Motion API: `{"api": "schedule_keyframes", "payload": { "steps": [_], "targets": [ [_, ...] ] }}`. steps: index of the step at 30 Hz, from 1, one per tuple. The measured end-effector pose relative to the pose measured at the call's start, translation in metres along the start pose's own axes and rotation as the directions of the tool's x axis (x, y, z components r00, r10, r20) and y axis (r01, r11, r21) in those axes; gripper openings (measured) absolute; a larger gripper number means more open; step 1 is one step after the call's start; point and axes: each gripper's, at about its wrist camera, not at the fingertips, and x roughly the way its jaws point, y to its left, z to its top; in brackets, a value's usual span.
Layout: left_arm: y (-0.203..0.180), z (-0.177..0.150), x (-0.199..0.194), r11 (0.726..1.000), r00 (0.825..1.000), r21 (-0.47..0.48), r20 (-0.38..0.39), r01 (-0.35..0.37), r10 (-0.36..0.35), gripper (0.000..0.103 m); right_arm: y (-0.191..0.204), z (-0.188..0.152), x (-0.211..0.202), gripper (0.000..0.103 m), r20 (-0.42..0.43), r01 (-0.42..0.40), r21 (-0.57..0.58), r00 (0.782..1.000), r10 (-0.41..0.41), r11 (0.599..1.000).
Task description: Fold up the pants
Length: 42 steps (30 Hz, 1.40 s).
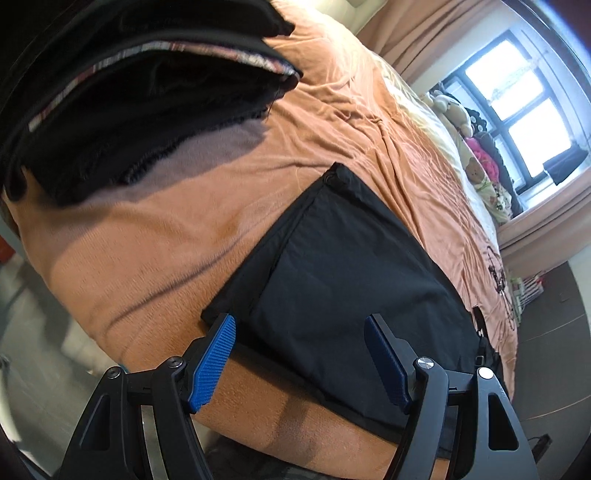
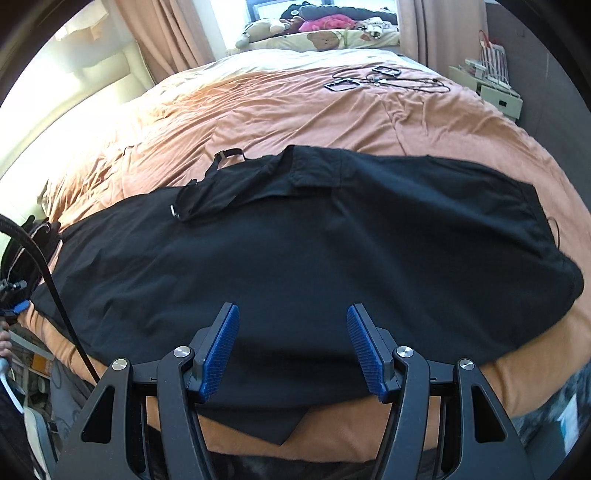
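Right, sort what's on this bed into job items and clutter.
For the job:
- black fabric pants, spread flat on the orange bedspread
- left hand-held gripper, open
- right hand-held gripper, open

Lying about:
- stack of folded dark clothes
- black cables
- plush toys by the window
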Motion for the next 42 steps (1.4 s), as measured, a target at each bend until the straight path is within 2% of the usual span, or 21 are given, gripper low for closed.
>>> {"api": "schedule_keyframes", "payload": {
  "steps": [5, 6, 7, 8, 9, 10, 13, 15, 18, 21, 22, 24, 26, 28, 31, 38, 42],
  "targets": [
    [0.003, -0.004, 0.015, 1.0, 1.0, -0.013, -0.005, 0.024, -0.024, 0.074, -0.001, -0.007, -0.006, 0.06, -0.003, 0.001, 0.026, 1.0, 0.0, 1.0],
    [0.004, -0.004, 0.02, 1.0, 1.0, -0.017, -0.01, 0.023, -0.023, 0.066, -0.003, -0.009, -0.007, 0.06, -0.005, -0.009, 0.042, 1.0, 0.009, 0.999],
    [0.006, -0.004, 0.025, 1.0, 1.0, -0.021, -0.014, 0.005, -0.005, 0.05, -0.004, -0.011, -0.008, 0.06, -0.007, -0.014, 0.052, 1.0, 0.014, 0.999],
    [0.007, -0.004, 0.03, 1.0, 1.0, -0.02, -0.019, -0.021, 0.021, 0.039, -0.004, -0.013, -0.008, 0.06, -0.007, -0.014, 0.059, 1.0, 0.014, 0.998],
    [0.008, -0.003, 0.032, 0.999, 0.999, -0.021, -0.019, -0.033, 0.033, 0.02, -0.005, -0.016, -0.009, 0.06, -0.01, -0.01, 0.065, 1.0, 0.01, 0.998],
    [0.009, -0.003, 0.033, 0.999, 0.999, -0.023, -0.016, -0.032, 0.032, 0.009, -0.004, -0.018, -0.01, 0.06, -0.013, -0.009, 0.066, 1.0, 0.01, 0.998],
    [0.009, 0.003, 0.024, 0.999, 0.999, -0.006, 0.031, -0.036, 0.036, 0.006, -0.001, -0.022, -0.012, 0.06, -0.023, -0.002, 0.054, 1.0, 0.003, 0.999],
    [0.011, 0.008, 0.014, 0.999, 0.997, -0.009, 0.062, -0.036, 0.037, 0.006, 0.0, -0.021, -0.015, 0.06, -0.02, 0.002, 0.049, 1.0, -0.001, 0.999],
    [0.017, 0.012, 0.012, 0.999, 0.997, -0.011, 0.067, -0.039, 0.04, 0.006, 0.002, -0.022, -0.021, 0.06, -0.01, -0.001, 0.049, 1.0, 0.002, 0.999],
    [0.023, 0.009, 0.022, 0.998, 0.998, -0.021, 0.004, -0.062, 0.062, 0.01, 0.0, -0.024, -0.021, 0.06, -0.018, -0.006, 0.049, 1.0, 0.007, 0.999],
    [0.027, 0.008, 0.025, 0.998, 0.998, -0.034, -0.016, -0.061, 0.061, 0.014, 0.0, -0.025, -0.02, 0.06, -0.022, -0.005, 0.047, 1.0, 0.006, 0.999],
    [0.033, 0.004, 0.023, 0.998, 0.999, -0.058, -0.019, -0.031, 0.03, 0.016, 0.0, -0.028, -0.022, 0.06, -0.029, -0.006, 0.045, 1.0, 0.007, 0.999],
    [0.035, 0.0, 0.016, 0.998, 1.0, -0.065, -0.012, -0.011, 0.01, 0.023, 0.0, -0.031, -0.023, 0.06, -0.037, -0.012, 0.043, 0.999, 0.014, 0.999],
    [0.033, -0.003, 0.008, 0.998, 1.0, -0.066, -0.002, 0.013, -0.013, 0.039, -0.003, -0.034, -0.026, 0.06, -0.04, -0.017, 0.048, 0.999, 0.019, 0.999],
    [0.029, -0.009, -0.001, 0.998, 1.0, -0.055, 0.016, 0.018, -0.017, 0.052, -0.009, -0.036, -0.031, 0.06, -0.038, -0.023, 0.069, 0.999, 0.026, 0.997],
    [0.035, -0.017, 0.001, 0.994, 0.998, -0.096, -0.005, 0.06, -0.061, 0.053, -0.021, -0.048, -0.033, 0.06, -0.038, -0.071, 0.135, 0.996, 0.077, 0.988],
    [0.039, -0.016, 0.009, 0.987, 0.996, -0.132, -0.012, 0.088, -0.09, 0.055, -0.025, -0.056, -0.02, 0.06, -0.048, -0.144, 0.179, 0.987, 0.155, 0.973]
  ]
}}
